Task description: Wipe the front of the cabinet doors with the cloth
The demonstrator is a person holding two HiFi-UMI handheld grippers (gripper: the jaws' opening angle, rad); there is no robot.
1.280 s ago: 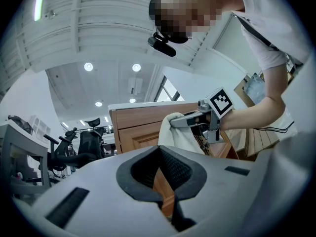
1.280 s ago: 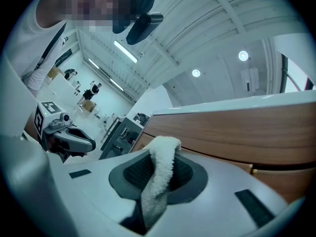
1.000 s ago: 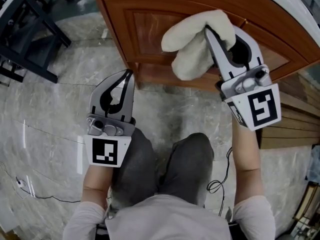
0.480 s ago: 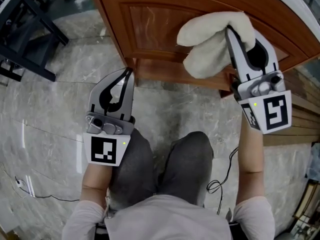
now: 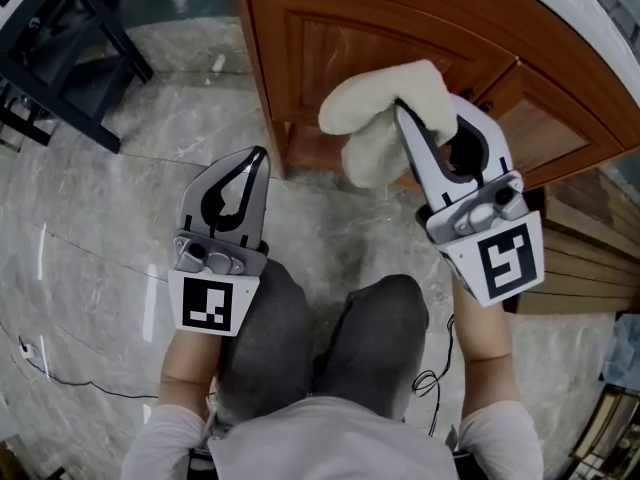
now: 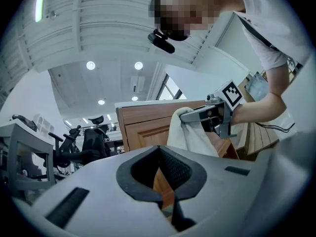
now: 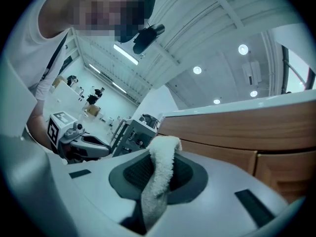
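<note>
Wiping seems midway: right gripper's (image 5: 400, 110) fingers are pinching the fluffy cream cloth (image 5: 375, 118) by the brown wooden cabinet door (image 5: 340, 43) at 12 o'clock; left gripper's (image 5: 262, 154) are resting closed, empty.

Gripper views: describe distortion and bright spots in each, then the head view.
Left gripper view: strong fisheye, black corners, ceiling lights blown out. Right gripper view: same fisheye, cloth in the jaws slightly soft. Head view: milder bend, pale sheen on the floor.
</note>
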